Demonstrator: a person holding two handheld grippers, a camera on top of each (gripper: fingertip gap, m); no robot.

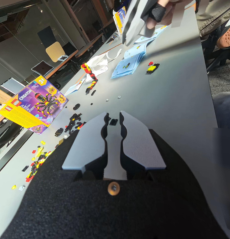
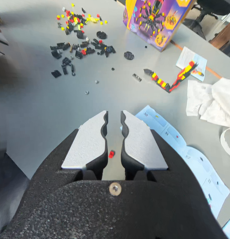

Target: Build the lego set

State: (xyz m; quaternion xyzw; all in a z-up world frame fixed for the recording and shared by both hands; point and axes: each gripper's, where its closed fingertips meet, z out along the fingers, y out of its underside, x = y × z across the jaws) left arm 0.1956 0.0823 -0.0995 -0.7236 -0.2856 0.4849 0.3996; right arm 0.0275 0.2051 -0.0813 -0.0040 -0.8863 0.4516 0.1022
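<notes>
My left gripper is open, low over the grey table. A small black plate piece lies on the table between its fingertips, not clamped. My right gripper is open and empty, held above the table. A small red piece shows on the table through the gap between its fingers. The right gripper also shows blurred at the top of the left wrist view, held by a hand. A red, yellow and black snake-like build lies mid-table. A small yellow and black assembly sits near the booklet.
The purple and yellow set box stands by the far edge. Loose pieces lie in piles. An open blue instruction booklet and crumpled white bags lie nearby. Two black discs sit near the box.
</notes>
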